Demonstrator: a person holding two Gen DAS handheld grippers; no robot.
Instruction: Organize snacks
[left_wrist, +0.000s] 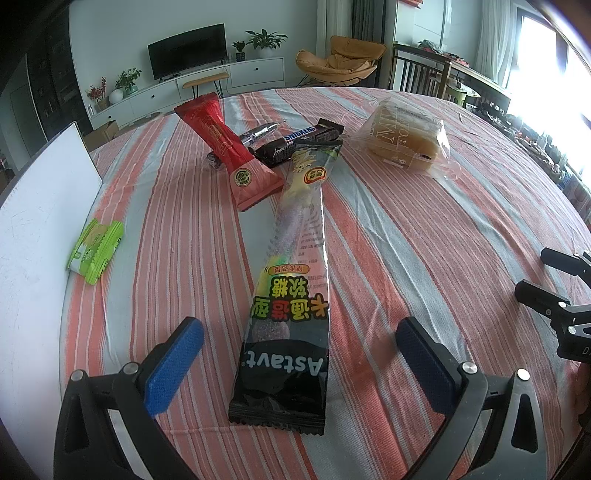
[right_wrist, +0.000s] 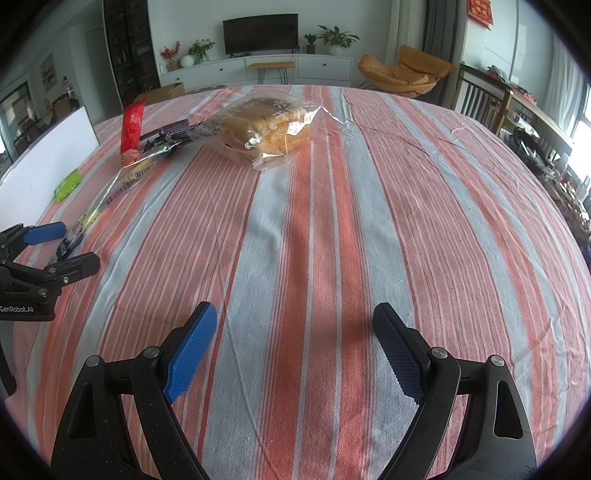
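Snacks lie scattered on the striped desk (right_wrist: 332, 221); a long gummy candy packet (left_wrist: 291, 280) stretches between the left gripper's (left_wrist: 299, 354) wide-apart jaws. Right gripper (right_wrist: 295, 347) hovers empty, jaws apart. Best to close squarely across the packet's near end.

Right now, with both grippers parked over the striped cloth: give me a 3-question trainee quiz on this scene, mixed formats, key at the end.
1. True or false: the left gripper is shut on the long black gummy candy packet.
2. Multiple choice: what lies on top of the Snickers bar? A) the far end of the gummy candy packet B) the bagged bread C) the green wafer packet
3. Fill in: the green wafer packet lies against the white ____.

Key: 1 false, the fingers stand apart on either side of it. 2 A. 3 board.
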